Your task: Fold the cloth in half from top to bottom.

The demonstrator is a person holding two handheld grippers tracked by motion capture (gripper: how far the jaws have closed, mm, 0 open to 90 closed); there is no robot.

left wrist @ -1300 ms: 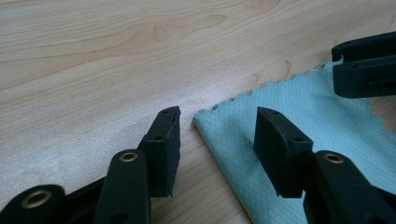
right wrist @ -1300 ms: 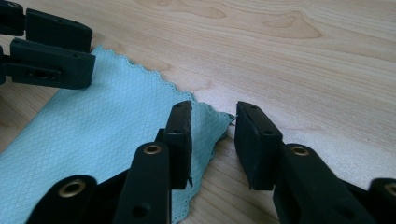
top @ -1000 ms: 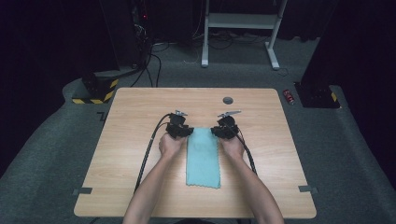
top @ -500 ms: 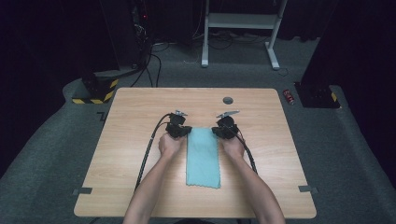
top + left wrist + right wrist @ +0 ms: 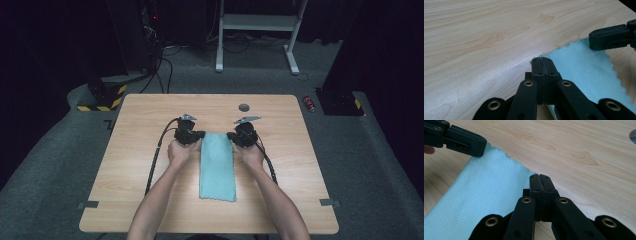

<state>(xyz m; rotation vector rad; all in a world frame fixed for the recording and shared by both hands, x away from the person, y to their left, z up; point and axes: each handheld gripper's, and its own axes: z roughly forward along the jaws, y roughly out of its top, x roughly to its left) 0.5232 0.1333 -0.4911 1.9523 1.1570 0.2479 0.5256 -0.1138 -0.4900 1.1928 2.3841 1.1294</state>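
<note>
From the high view, a long turquoise cloth (image 5: 218, 166) lies flat on the pale wood-grain table (image 5: 140, 125), the left gripper (image 5: 199, 135) and right gripper (image 5: 231, 136) each at a far corner.

Left gripper view: black jaws just clenched on the scalloped, waffle-textured corner.

Right gripper view: matte jaws likewise clamped on their corner — cloth spreading away at left.
</note>
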